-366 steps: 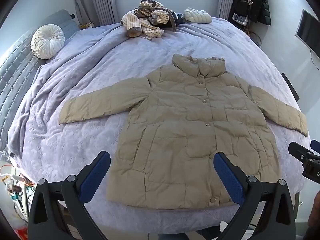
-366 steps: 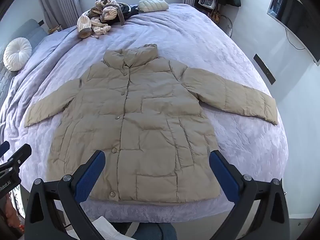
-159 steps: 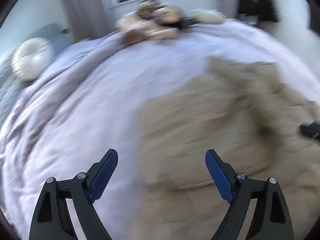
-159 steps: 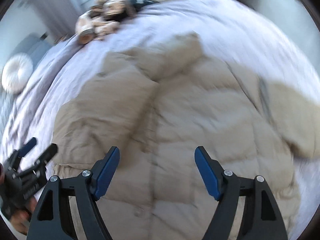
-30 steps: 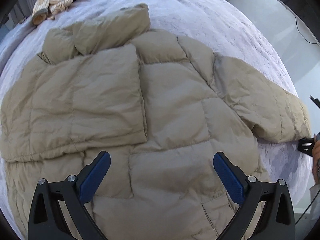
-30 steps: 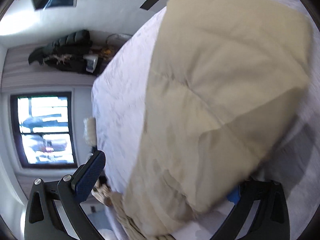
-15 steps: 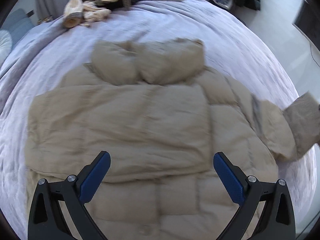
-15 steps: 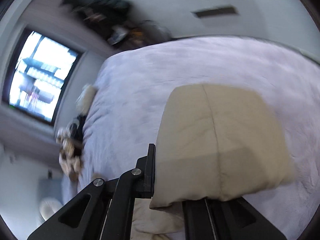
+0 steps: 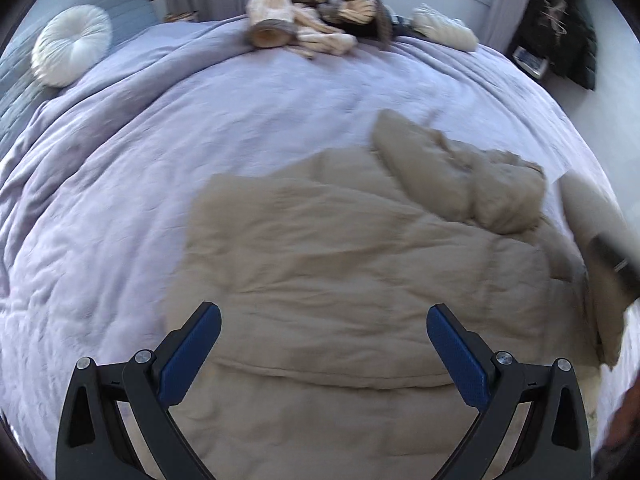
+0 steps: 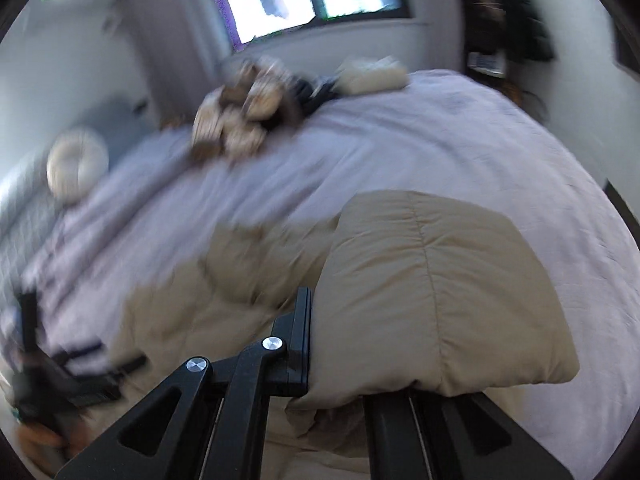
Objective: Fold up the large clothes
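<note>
A beige puffer coat (image 9: 360,264) lies on the lilac bed, its left sleeve folded across the body. My left gripper (image 9: 323,344) is open and empty, hovering above the coat's lower body. My right gripper (image 10: 340,360) is shut on the cuff of the coat's right sleeve (image 10: 432,292) and holds it lifted above the coat. That sleeve and the right gripper (image 9: 612,264) show blurred at the right edge of the left wrist view. The hood (image 9: 460,176) lies bunched at the coat's top.
The lilac bedspread (image 9: 200,128) covers the bed. A heap of clothes (image 9: 316,28) and a folded cream garment (image 9: 444,30) lie at the far edge. A round white cushion (image 9: 70,52) sits far left. Dark jackets (image 9: 568,28) hang at the right wall.
My right gripper has carried the right sleeve up and leftward over the coat. My left gripper has swung left, so the coat now sits further right in its view.
</note>
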Demonstrator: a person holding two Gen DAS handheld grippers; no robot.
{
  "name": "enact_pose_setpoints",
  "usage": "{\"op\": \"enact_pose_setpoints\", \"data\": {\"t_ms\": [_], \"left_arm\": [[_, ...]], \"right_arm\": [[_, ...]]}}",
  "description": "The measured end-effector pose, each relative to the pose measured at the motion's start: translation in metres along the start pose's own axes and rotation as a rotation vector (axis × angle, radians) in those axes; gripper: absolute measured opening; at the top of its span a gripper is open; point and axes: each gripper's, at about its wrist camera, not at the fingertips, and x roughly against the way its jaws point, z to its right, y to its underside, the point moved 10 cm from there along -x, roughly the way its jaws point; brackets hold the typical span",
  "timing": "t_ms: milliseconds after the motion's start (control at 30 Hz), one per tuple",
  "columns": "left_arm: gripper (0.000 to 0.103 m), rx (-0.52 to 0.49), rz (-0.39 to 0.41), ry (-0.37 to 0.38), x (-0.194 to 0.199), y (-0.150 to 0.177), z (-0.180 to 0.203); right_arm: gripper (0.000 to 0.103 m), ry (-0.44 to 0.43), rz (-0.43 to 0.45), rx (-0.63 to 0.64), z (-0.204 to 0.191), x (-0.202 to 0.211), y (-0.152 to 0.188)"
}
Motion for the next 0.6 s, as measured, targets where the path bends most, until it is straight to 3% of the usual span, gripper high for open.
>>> {"op": "enact_pose_setpoints", "data": {"t_ms": [133,267,300,333,367,433,533,600], "left_arm": [[0.103,0.010,-0.014,-0.033,-0.007,0.010,-0.028],[0.103,0.033,-0.023,-0.026,-0.012,0.014,-0.039],[0.103,0.036,-0.019,-0.028,-0.011,0.015,-0.039],[0.103,0.036,-0.016,-0.027,-0.011,0.014,-0.039],[0.103,0.037,-0.014,-0.025,-0.011,0.013,-0.038],[0.103,0.047,-0.001,-0.009,-0.009,0.009,-0.036],[0.103,0.056,-0.002,0.022,-0.008,0.007,-0.028],[0.103,0.047,-0.016,0.040,-0.012,0.007,-0.021]], "right_arm": [[0.006,0.047,-0.130,0.075,-0.035,-0.052,0.050],[0.012,0.098,-0.189,0.114,-0.034,-0.061,0.073],[0.017,0.092,-0.198,0.110,-0.034,-0.059,0.074],[0.032,0.082,-0.208,0.098,-0.032,-0.054,0.074],[0.055,0.070,-0.216,0.078,-0.031,-0.047,0.072],[0.075,0.046,-0.205,0.029,-0.025,-0.026,0.071],[0.075,-0.003,-0.191,-0.103,-0.004,0.001,0.069],[0.075,-0.057,-0.195,-0.284,0.022,0.008,0.071]]}}
